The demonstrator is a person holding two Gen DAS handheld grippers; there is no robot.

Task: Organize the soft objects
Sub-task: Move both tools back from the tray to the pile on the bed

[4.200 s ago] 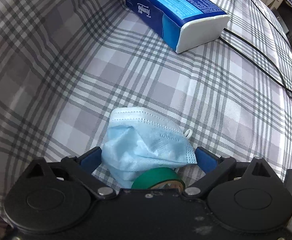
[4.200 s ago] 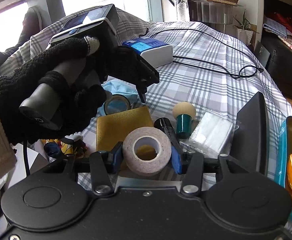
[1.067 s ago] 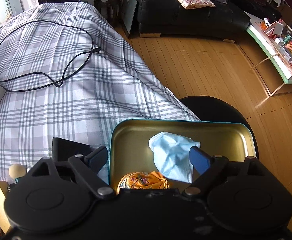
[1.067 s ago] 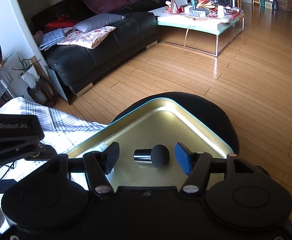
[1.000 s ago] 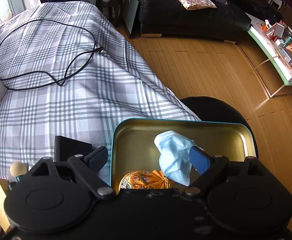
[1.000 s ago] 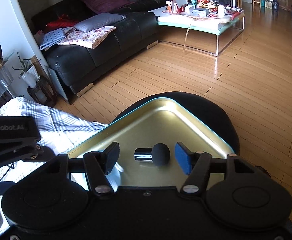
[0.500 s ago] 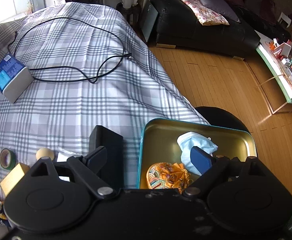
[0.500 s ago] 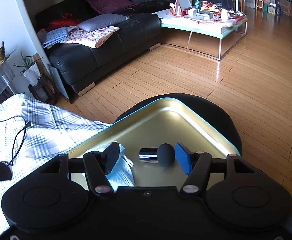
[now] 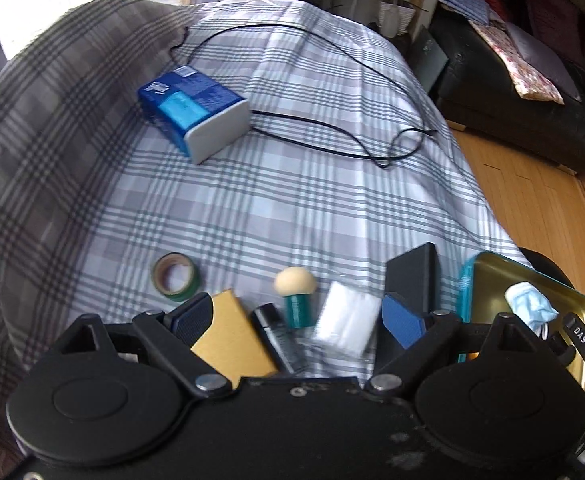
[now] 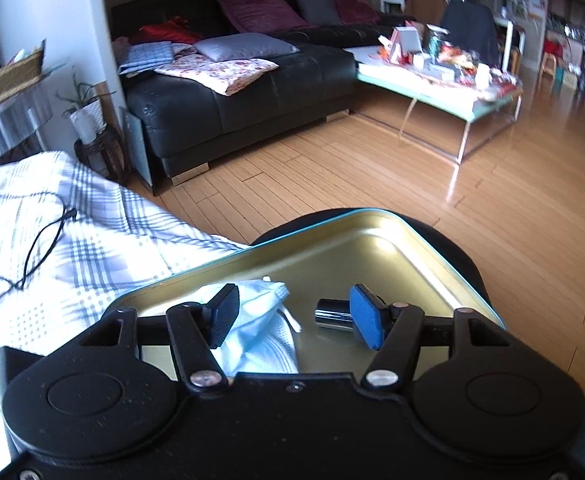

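Observation:
The blue face mask [image 9: 530, 306] lies in the gold tin tray [image 9: 488, 280] at the right edge of the bed; it also shows in the right wrist view [image 10: 260, 320] in the tray [image 10: 372, 248]. My left gripper [image 9: 298, 316] is open and empty above a white cotton-pad pack [image 9: 346, 322], a makeup sponge with a teal base [image 9: 296, 294], a dark tube [image 9: 278, 338] and a tan sponge block [image 9: 230, 340]. My right gripper [image 10: 292, 316] is open and empty over the tray, beside a black puff with a chrome handle [image 10: 330, 314].
A green tape roll [image 9: 176, 276], a blue tissue pack [image 9: 194, 110] and a black cable [image 9: 332, 128] lie on the plaid bedspread. A black box [image 9: 412, 276] stands beside the tray. Wood floor, a black sofa [image 10: 232, 100] and a glass coffee table [image 10: 436, 80] lie beyond.
My left gripper has let go of the mask in the tray and swung back left over the bed items. My right gripper has drawn back a little; the puff stays in the tray.

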